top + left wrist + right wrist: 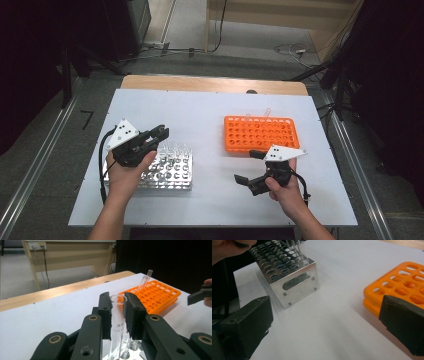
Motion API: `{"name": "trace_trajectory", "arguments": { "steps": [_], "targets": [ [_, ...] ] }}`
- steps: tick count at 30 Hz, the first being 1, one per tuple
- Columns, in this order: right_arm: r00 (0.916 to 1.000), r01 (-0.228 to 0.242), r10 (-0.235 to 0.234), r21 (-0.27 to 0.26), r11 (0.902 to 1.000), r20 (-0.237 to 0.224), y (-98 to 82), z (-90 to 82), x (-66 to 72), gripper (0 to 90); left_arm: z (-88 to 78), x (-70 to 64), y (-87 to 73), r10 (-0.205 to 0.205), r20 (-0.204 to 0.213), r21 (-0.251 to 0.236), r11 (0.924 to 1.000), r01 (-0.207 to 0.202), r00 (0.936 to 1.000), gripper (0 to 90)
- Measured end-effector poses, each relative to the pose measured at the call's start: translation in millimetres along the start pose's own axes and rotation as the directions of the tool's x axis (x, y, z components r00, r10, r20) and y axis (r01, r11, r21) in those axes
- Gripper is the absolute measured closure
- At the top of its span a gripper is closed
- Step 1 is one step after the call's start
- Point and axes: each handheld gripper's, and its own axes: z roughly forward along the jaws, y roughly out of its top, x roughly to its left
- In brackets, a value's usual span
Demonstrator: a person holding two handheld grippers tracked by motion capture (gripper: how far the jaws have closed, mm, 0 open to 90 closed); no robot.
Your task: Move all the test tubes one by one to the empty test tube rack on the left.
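We judge the main risk to be breakage or slip: the clear glass test tube [117, 322] is thin-walled, and a tilted pull could bind it against the shiny metal tube rack [172, 172] or let it slide free. The left gripper [159, 134] has its fingers [135, 315] clenched on this tube near its rim, its lower end at the rack holes. The right gripper [246, 167] hovers over the white worktop [210, 125] beside the orange plastic rack [261, 133], fingers spread, holding nothing.
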Motion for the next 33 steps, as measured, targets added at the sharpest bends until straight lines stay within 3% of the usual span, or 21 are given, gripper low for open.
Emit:
{"name": "trace_trajectory", "arguments": {
  "steps": [5, 16, 23, 33],
  "targets": [
    [1.0, -0.001, 0.001, 0.0, 1.0, 0.002, -0.2, -0.6, -0.7, 0.0, 3.5, 1.2, -4.7, -0.002, -0.016, 0.007, 1.0, 0.002, 0.9999, 76.5],
    [1.0, 0.001, -0.001, 0.001, 1.0, 0.007, -0.4, -0.5, -0.7, 0.0, 9.6, 0.1, -10.8, -0.012, 0.0, 0.027, 0.9996, 0.012, 0.9999, 76.5],
    [0.9999, 0.003, -0.003, 0.002, 1.0, 0.013, -0.5, -0.9, -1.2, 0.0, 13.7, -1.2, -14.4, -0.006, -0.014, 0.076, 0.9971, 0.007, 0.9999, 76.5],
    [0.9998, 0.005, -0.005, 0.001, 1.0, 0.021, -0.6, -1.6, -2.6, 0.0, 18.5, -6.4, -19.3, 0.016, -0.032, 0.169, 0.9856, -0.011, 0.9994, 76.3]
  ]
}}
